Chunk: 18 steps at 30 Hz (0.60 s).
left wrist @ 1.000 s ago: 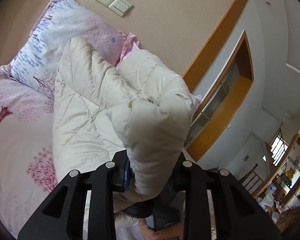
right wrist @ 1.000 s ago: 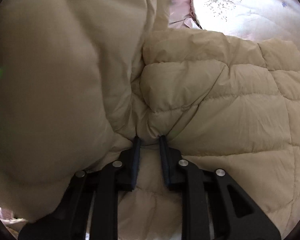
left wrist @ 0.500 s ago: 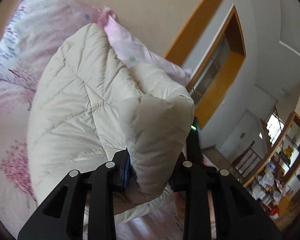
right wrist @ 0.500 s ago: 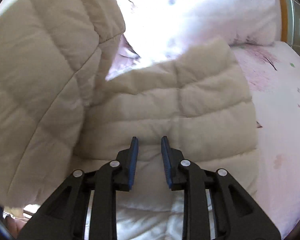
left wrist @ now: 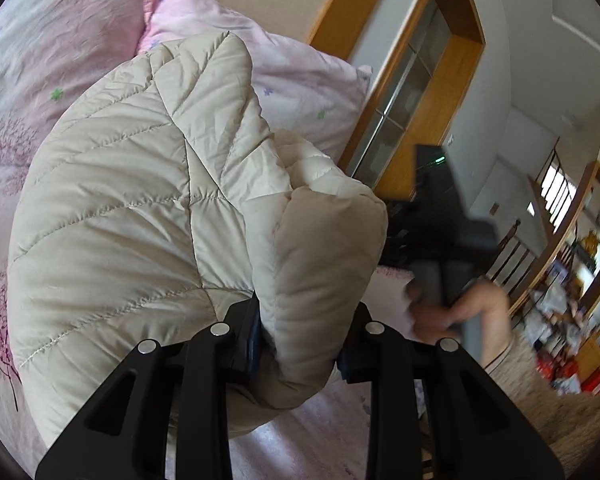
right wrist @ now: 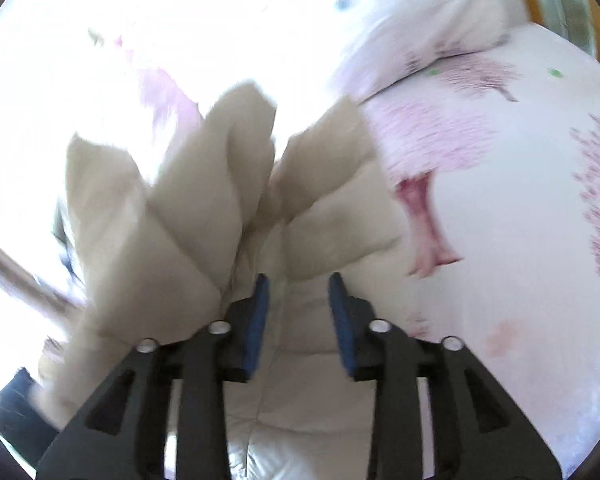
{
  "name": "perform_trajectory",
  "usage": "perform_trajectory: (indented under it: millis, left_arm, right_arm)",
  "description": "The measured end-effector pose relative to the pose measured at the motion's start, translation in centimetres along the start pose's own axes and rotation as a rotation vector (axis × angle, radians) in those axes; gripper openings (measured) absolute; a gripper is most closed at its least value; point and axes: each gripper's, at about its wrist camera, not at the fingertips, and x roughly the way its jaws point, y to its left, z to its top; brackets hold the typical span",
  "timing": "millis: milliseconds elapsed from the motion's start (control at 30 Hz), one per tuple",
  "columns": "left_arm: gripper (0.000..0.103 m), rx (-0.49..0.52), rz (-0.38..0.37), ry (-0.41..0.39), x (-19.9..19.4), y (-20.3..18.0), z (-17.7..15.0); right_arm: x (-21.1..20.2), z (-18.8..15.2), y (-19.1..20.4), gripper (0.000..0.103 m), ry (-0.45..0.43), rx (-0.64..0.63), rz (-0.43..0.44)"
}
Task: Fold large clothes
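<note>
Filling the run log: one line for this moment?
left tool: shut on puffer jacket | right tool: opening, nothing gripped | jacket on bed

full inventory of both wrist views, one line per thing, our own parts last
puffer jacket: 1, beige quilted, bunched on the bed, one fold clamped in the left gripper
bed sheet: 1, pale pink with pink tree print, under the jacket
pillows: 2, pink floral, at the head of the bed
window frame: 1, orange wood, behind the bed
cluttered shelves: blurred, far right of the left view
left gripper: black, blue pads, shut on a jacket fold
right gripper: black, blue pads, jaws opening, nothing pinched, above the jacket
hand: 1, holding the right gripper's handle
</note>
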Motion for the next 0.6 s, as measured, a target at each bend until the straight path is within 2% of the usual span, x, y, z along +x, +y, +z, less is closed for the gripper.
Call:
perform_trajectory:
  millis: [100,133,200,267,367,433,600]
  left_arm:
    - [0.029,0.041,0.025,0.008,0.5,-0.8,-0.2]
    - [0.029,0.058,0.036,0.010,0.8,-1.1,-0.4]
    - [0.029,0.111,0.067,0.012,1.2,-1.8,-0.7]
    - [0.031,0.162,0.090,0.019,1.5,-2.5,-1.2]
    - [0.032,0.236,0.112,0.045,2.3,-3.5,-2.0]
    - [0.032,0.260,0.110,0.064,2.7,-3.7,-2.4]
    - [0.032,0.340,0.108,0.113,4.1,-4.7,-3.7]
  right_arm:
    - [-1.2,1.0,-1.9,0.056,0.009,0.086,0.105]
    - [-1.2,1.2,-2.3,0.056,0.026,0.116,0.150]
    - [-1.0,0.6,-2.0,0.056,0.048,0.131,0.185]
    - [-1.2,1.1,-1.5,0.056,0.042,0.114,0.161]
    - [-3.0,1.3,-0.1,0.056,-0.075,0.028,0.048]
    - [-4.1,1.4,1.1,0.056,-0.118,-0.014,0.055]
    - [-3.0,1.5,3.3,0.056,-0.060,-0.106,0.088]
